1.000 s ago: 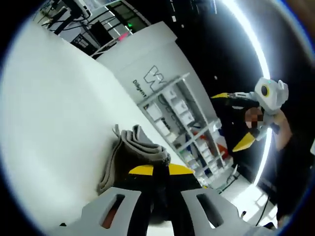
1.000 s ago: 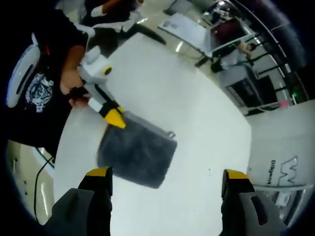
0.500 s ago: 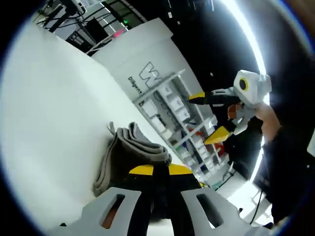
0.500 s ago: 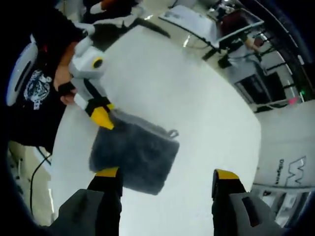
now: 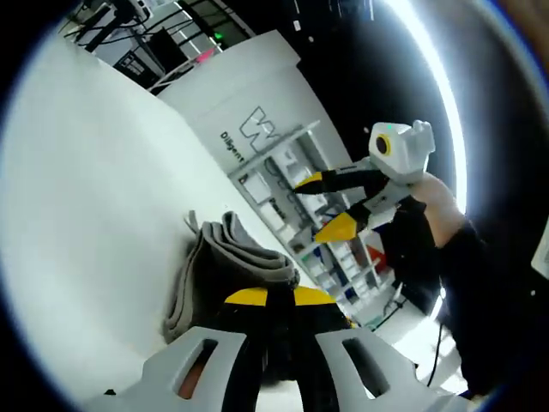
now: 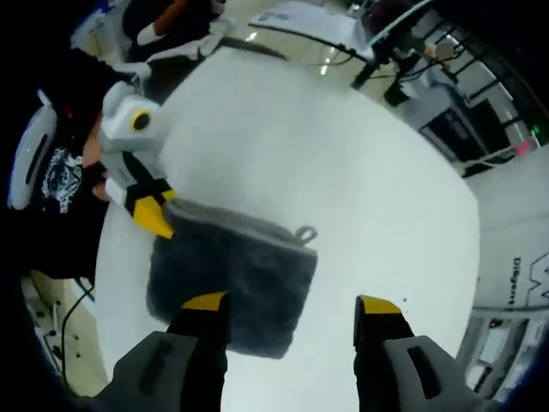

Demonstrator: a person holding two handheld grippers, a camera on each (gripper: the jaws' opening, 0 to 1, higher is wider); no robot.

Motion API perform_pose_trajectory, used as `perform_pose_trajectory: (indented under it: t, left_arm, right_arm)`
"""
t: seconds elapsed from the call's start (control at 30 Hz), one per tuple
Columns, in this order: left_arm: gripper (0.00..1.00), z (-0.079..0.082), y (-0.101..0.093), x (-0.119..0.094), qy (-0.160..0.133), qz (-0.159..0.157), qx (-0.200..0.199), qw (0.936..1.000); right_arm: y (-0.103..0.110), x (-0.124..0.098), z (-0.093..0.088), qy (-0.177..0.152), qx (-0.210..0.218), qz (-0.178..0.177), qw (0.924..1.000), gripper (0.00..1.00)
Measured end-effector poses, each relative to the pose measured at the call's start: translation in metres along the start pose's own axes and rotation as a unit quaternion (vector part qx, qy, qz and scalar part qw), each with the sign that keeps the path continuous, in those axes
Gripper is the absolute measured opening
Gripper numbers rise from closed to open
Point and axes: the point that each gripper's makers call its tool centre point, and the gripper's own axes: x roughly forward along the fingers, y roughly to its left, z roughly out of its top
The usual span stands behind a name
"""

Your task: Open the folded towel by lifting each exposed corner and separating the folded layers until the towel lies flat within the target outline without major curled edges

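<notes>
A folded dark grey towel [image 6: 232, 275] lies on the white round table [image 6: 343, 154], with a small hanging loop [image 6: 305, 233] at one corner. In the left gripper view its stacked folds [image 5: 227, 257] rise just past my left gripper [image 5: 273, 297], whose yellow tips are pressed together on the towel's edge. Seen from the right gripper view, the left gripper [image 6: 153, 219] sits at the towel's left corner. My right gripper [image 6: 292, 303] hovers open above the towel's near edge, one tip over the cloth. It also comes into the left gripper view as the right gripper [image 5: 322, 204], open, in the air.
A person in a dark printed shirt [image 6: 56, 172] stands at the table's left edge. Beyond the table are a white pillar with a logo [image 5: 257, 129], shelves of boxes [image 5: 283, 184] and equipment racks [image 5: 171, 34]. Bare tabletop [image 5: 103, 172] stretches left of the towel.
My right gripper has come closer to the towel, and its jaws have narrowed somewhat. The left gripper has kept its place at the towel's corner.
</notes>
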Motion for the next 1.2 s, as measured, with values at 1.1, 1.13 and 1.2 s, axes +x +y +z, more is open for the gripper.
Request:
perform_pose_trajectory:
  t: [1.1, 1.13, 1.2]
  left_arm:
    - [0.06, -0.005, 0.003, 0.004, 0.007, 0.003, 0.004, 1.0000]
    - [0.06, -0.006, 0.003, 0.004, 0.008, 0.004, 0.004, 1.0000]
    - [0.06, -0.006, 0.003, 0.004, 0.009, 0.004, 0.003, 0.9999]
  right_arm:
    - [-0.008, 0.083, 0.017, 0.006, -0.017, 0.026, 0.9995, 0.39]
    - [-0.008, 0.085, 0.017, 0.010, -0.019, 0.028, 0.9994, 0.37]
    - [-0.007, 0.089, 0.017, 0.015, -0.023, 0.031, 0.9991, 0.37]
